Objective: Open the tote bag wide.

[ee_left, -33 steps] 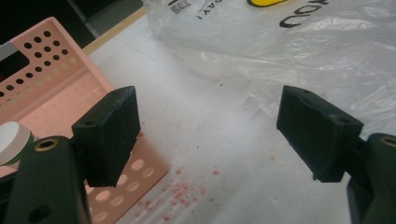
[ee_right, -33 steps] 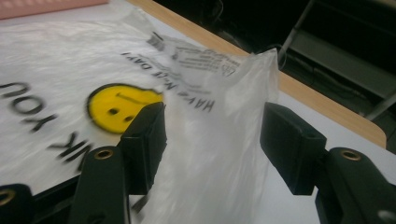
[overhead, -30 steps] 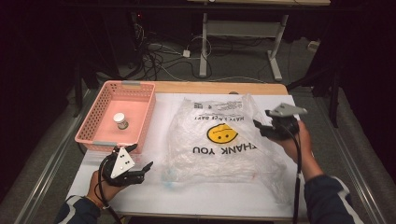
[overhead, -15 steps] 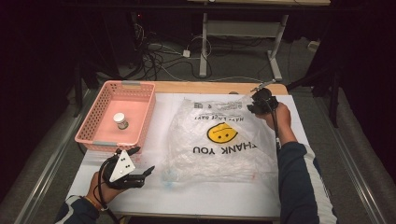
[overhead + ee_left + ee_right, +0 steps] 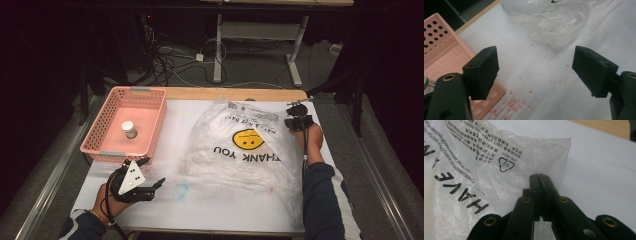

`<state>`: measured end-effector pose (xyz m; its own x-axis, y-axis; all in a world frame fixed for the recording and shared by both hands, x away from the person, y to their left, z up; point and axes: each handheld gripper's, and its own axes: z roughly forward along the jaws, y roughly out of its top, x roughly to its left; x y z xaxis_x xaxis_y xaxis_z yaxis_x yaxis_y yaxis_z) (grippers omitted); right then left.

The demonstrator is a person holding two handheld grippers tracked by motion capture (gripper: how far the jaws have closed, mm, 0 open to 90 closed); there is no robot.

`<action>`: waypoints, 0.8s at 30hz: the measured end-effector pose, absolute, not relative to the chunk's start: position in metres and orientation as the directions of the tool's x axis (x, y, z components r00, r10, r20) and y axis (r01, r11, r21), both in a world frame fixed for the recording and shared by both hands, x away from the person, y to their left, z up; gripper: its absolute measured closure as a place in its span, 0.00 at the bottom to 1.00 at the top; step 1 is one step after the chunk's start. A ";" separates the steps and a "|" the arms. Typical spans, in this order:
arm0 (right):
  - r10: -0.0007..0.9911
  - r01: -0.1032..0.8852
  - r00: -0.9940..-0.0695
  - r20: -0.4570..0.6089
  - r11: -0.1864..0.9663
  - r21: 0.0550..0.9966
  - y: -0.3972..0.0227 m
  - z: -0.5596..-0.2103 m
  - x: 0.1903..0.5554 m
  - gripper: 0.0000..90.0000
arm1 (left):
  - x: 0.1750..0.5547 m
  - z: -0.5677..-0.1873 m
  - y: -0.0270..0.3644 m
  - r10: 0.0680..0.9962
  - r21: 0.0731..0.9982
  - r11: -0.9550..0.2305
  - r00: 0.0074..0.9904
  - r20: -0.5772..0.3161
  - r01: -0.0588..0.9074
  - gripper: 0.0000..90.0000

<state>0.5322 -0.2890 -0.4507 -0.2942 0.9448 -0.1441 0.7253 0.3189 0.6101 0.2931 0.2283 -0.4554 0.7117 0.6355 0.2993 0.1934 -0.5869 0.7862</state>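
Observation:
A clear plastic bag (image 5: 240,150) printed with "THANK YOU" and a yellow smiley lies across the white table cover. At the bag's far right corner my right gripper (image 5: 296,116) is shut on its edge. In the right gripper view the two jaws (image 5: 539,176) press together over the printed corner of the bag (image 5: 486,165), and plastic shows between their bases. My left gripper (image 5: 152,171) rests near the front left of the table, open and holding nothing. Its fingers (image 5: 482,67) stand wide apart above bare table, short of the bag (image 5: 554,27).
A pink perforated basket (image 5: 100,131) stands at the back left with a small white-capped bottle (image 5: 129,129) inside; its corner (image 5: 441,50) lies just left of my left gripper. Red specks (image 5: 516,102) dot the cover. A wooden table edge (image 5: 235,93) runs along the back.
My right gripper went from above the bag's right side to its far right corner and now sits low on the edge. The left gripper has stayed in place, open.

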 end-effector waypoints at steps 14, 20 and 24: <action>0.936 0.666 -0.332 -0.115 0.319 0.674 -0.307 -0.448 0.441 0.98 | 0.295 -0.455 0.234 0.673 0.785 -0.580 0.671 0.312 0.217 0.23; 0.916 0.580 -0.383 -0.117 0.337 0.741 -0.296 -0.434 0.410 0.73 | 0.293 -0.455 0.232 0.672 0.783 -0.582 0.672 0.312 0.218 0.23; 0.855 0.454 -0.499 -0.139 0.395 0.799 -0.275 -0.410 0.382 0.65 | 0.293 -0.455 0.232 0.670 0.781 -0.586 0.672 0.317 0.216 0.23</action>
<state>0.3820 -0.2753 -0.4100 -0.4993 0.8552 -0.1393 0.4536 0.3950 0.7989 0.2930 0.2322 -0.4552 0.6716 0.6697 0.3170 0.2156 -0.5859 0.7812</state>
